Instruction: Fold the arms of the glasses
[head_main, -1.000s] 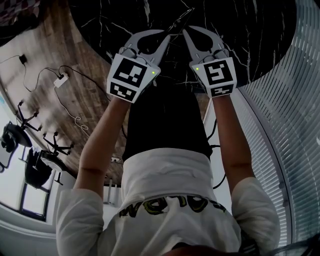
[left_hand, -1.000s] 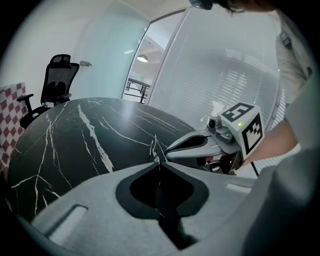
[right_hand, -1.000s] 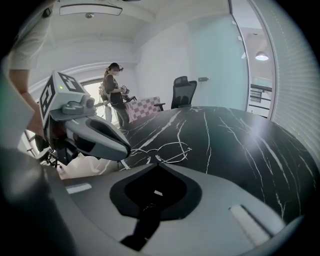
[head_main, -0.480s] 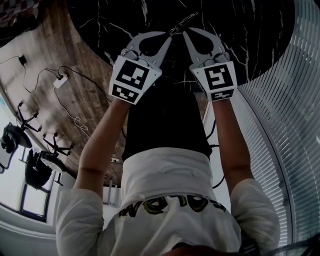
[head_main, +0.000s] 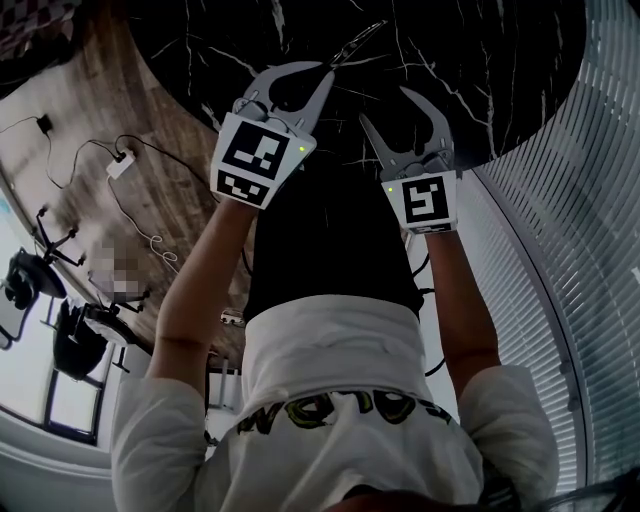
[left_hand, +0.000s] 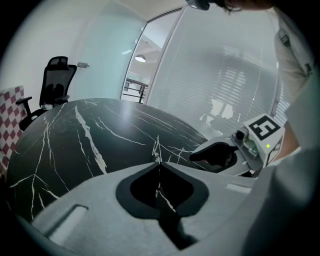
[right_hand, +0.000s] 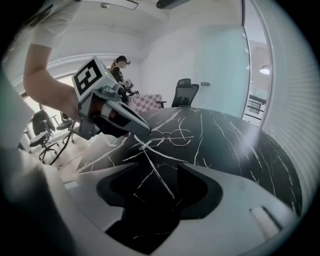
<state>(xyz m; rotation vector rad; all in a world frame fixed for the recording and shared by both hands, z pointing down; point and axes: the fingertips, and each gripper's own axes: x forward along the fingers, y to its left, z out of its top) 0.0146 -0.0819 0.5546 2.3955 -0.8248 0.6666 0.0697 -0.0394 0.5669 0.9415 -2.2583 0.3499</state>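
On the black, white-veined marble surface (right_hand: 240, 145) sit wire glasses (right_hand: 172, 135) with round lenses: light, springy, easily bent, slippery on polished stone. The left claw (left_hand: 158, 161) is clenched on the frame's end. The right claw (right_hand: 161, 169) has just been opening; one arm's tip shows in its gap, untouched. Hinges look safest to hold.

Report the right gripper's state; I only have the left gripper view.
Observer: The right gripper has just been opening; its jaws stand wide apart, clamping nothing.
Operator: Describe the glasses.
Observer: The glasses lie on the black table, round lenses showing, one thin arm seemingly reaching toward the right gripper.
Operator: Confirm my hold.
Observer: The left gripper is shut on the glasses just beside the lenses.
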